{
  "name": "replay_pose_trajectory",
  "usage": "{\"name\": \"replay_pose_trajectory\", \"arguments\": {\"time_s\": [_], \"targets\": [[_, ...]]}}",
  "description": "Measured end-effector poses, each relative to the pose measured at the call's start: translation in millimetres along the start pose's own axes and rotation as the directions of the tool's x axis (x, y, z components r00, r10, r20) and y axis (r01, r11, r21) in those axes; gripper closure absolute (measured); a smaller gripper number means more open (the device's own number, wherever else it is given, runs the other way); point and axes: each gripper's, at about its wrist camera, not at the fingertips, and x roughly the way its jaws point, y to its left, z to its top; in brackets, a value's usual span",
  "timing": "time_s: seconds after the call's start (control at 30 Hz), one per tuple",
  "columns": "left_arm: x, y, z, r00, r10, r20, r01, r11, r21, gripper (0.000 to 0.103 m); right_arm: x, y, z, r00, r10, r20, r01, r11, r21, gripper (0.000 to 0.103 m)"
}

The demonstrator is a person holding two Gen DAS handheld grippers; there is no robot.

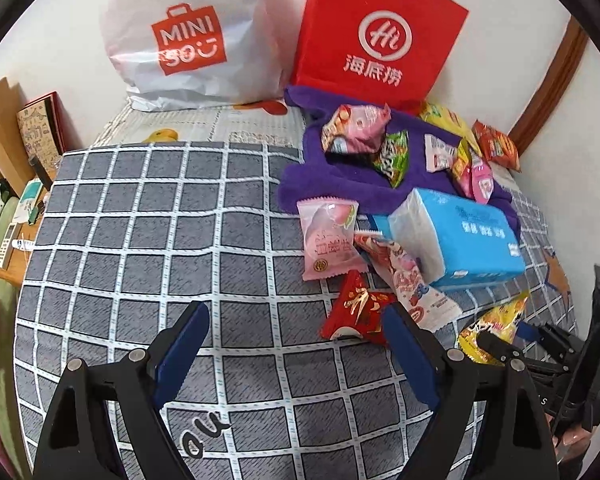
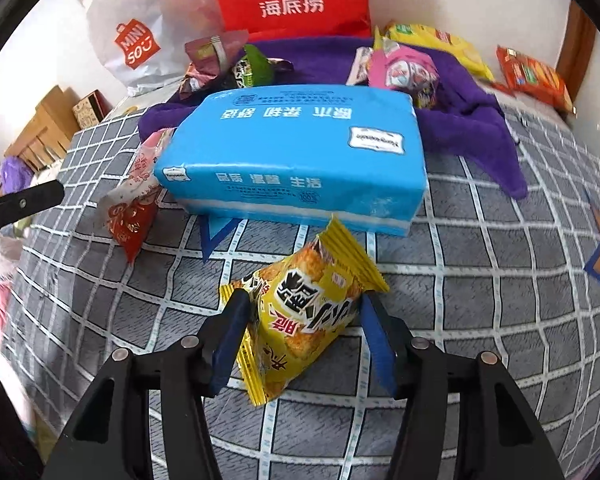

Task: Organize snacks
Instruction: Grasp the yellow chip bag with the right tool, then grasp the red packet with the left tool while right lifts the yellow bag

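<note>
Snack packets spread over a checked bed cover, one gripper free, one around a yellow packet

Left wrist view: the left gripper (image 1: 296, 336) stands wide apart with nothing between its blue pads, above the grey checked bed cover (image 1: 140, 220); a red packet (image 1: 356, 312) lies at 1 o'clock just beside its right finger, a pink packet (image 1: 330, 240) and a blue tissue pack (image 1: 456, 236) beyond it, more snacks on a purple towel (image 1: 340, 180) at 1 o'clock. Right wrist view: the right gripper (image 2: 300, 320) is partly closed around a yellow snack packet (image 2: 304, 308), left pad against its wrapper, right pad at its edge; whether it presses I cannot tell
</note>
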Motion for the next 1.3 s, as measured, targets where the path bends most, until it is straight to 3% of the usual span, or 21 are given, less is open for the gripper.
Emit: {"name": "replay_pose_trajectory", "arguments": {"time_s": [0.13, 0.47, 0.77, 0.83, 0.87, 0.97, 1.3], "targets": [[14, -9, -7, 1.000, -0.007, -0.030, 0.009, 0.999, 0.049, 0.015, 0, 1, -4, 0.999, -0.023, 0.047, 0.026, 0.998, -0.058, 0.046], [42, -52, -15, 0.994, -0.071, -0.088, 0.087, 0.978, 0.191, 0.015, 0, -13, -8, 0.997, 0.003, 0.083, 0.000, 0.999, -0.038, 0.046], [64, -79, -13, 0.996, 0.001, -0.090, 0.023, 0.964, 0.265, 0.017, -1, -25, -13, 0.996, 0.020, 0.084, -0.021, 1.000, 0.013, 0.046], [64, -81, -15, 0.996, -0.011, -0.085, 0.034, 0.962, 0.271, 0.034, -2, -26, -13, 0.996, 0.018, 0.084, -0.020, 1.000, 0.020, 0.047], [64, -82, -15, 0.996, -0.013, -0.090, 0.037, 0.961, 0.273, 0.048, -2, -26, -14, 0.996, 0.016, 0.083, -0.018, 1.000, 0.023, 0.047], [58, -81, -16, 0.995, -0.022, -0.096, 0.048, 0.961, 0.273, 0.064, -6, -26, -14, 0.997, 0.008, 0.081, -0.010, 1.000, 0.029, 0.049], [9, -67, -29, 0.997, -0.053, -0.052, 0.063, 0.974, 0.218, 0.064, -45, -24, -18, 0.991, 0.001, 0.134, -0.003, 1.000, 0.014, 0.050]]}}
